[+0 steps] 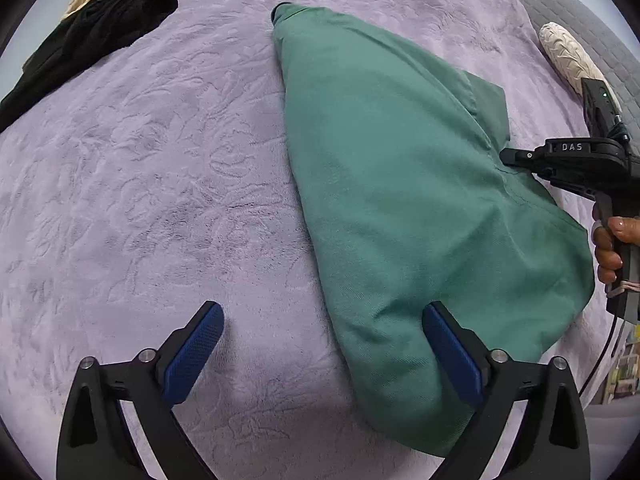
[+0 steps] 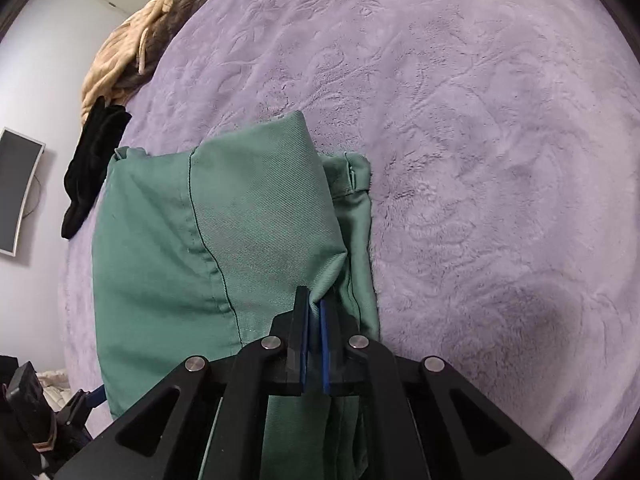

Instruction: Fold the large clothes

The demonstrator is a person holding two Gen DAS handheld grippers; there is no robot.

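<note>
A green garment [image 1: 400, 184] lies folded into a long wedge on the lilac plush blanket [image 1: 140, 180]. My left gripper [image 1: 324, 348] stands open above the garment's near end. Its right finger [image 1: 452, 352] is over the cloth and its left finger [image 1: 196, 352] is over bare blanket. In the left wrist view my right gripper [image 1: 508, 156] meets the garment's right side at a seam, held by a hand [image 1: 608, 252]. In the right wrist view the right gripper [image 2: 315, 308] is shut, and a fold of the green garment [image 2: 248, 220] rises tented into its tips.
A black garment [image 1: 88, 44] and beige and brown cloth [image 2: 132, 52] lie at the blanket's far edge. A grey quilted cushion [image 1: 568, 12] with a cream textured roll [image 1: 568, 56] sits at the right. A screen [image 2: 16, 192] hangs on the wall.
</note>
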